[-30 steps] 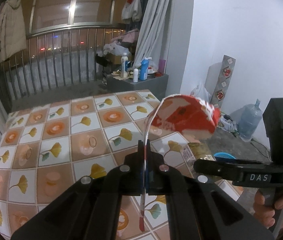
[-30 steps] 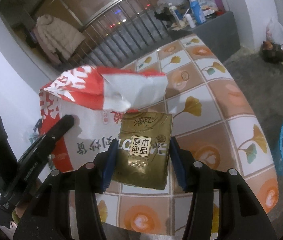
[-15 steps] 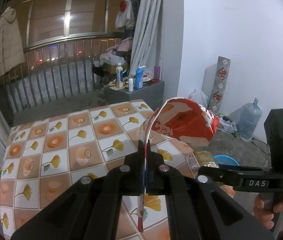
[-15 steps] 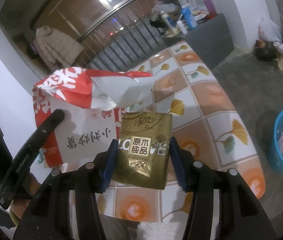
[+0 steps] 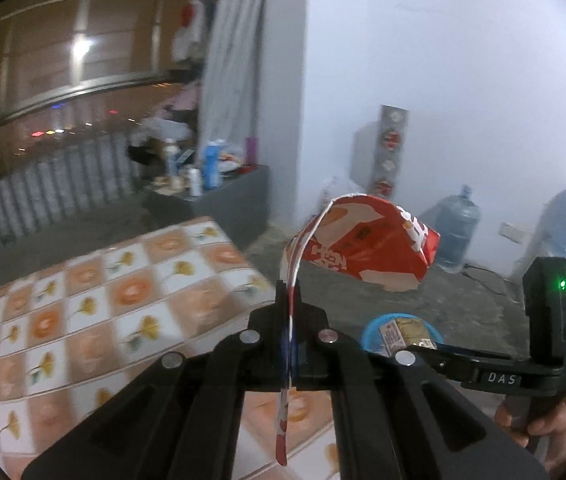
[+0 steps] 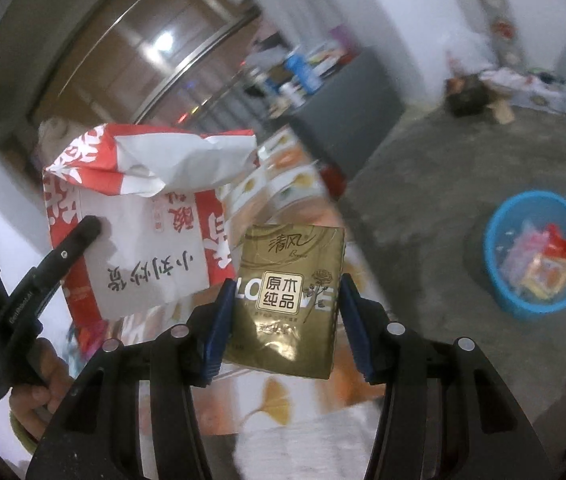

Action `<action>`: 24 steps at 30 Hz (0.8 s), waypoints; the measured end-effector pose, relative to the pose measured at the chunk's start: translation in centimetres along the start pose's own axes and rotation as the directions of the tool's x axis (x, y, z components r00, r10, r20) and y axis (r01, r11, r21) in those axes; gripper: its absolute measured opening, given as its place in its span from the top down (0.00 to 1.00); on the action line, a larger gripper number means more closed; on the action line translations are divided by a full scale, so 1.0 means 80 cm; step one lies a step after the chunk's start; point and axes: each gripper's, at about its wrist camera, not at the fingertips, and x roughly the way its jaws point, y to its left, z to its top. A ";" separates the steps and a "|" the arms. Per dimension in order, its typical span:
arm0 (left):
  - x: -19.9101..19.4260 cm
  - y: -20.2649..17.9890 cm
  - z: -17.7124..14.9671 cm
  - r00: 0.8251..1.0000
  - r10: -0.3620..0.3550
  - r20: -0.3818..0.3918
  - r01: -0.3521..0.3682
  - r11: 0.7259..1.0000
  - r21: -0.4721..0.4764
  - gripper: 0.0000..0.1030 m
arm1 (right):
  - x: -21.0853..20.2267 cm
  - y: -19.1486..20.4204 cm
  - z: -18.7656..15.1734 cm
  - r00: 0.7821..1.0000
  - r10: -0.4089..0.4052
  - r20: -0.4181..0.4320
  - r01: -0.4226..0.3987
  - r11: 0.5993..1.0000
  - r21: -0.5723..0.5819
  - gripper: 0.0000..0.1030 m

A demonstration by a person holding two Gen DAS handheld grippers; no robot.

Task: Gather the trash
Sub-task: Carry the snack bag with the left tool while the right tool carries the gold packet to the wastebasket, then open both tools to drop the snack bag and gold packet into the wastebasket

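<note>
While both items are lifted clear, left tool (image 5: 289,300) pinches red paper bag (image 5: 367,248); right tool (image 6: 283,316) clamps gold tissue pack (image 6: 289,300); blue bin (image 6: 539,308), part-filled, awaits both.

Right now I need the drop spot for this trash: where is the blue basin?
The blue basin sits on the grey floor at the right of the right wrist view, beyond the table edge, right of the gold packet in the right gripper.

My left matte black plastic two-finger gripper (image 5: 289,344) shows round silver screws on its linkage. My right black gripper (image 6: 283,322) has blue ribbed pads (image 6: 215,332), white "DAS" lettering and a green light.
</note>
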 end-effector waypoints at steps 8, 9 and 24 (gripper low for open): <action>0.094 -0.074 0.031 0.963 -0.238 -0.128 0.233 0.971 -0.051 0.99 | -0.068 -0.109 0.014 0.980 -0.152 0.131 0.126 0.974 0.187 0.53; 0.109 -0.086 0.032 0.953 -0.265 -0.148 0.259 0.964 -0.060 0.99 | -0.074 -0.121 0.014 0.976 -0.168 0.139 0.136 0.968 0.212 0.53; 0.401 -0.208 -0.048 0.591 -0.601 -0.538 0.365 0.794 -0.486 0.99 | -0.083 -0.310 -0.017 0.958 -0.266 0.108 0.163 0.812 0.560 0.53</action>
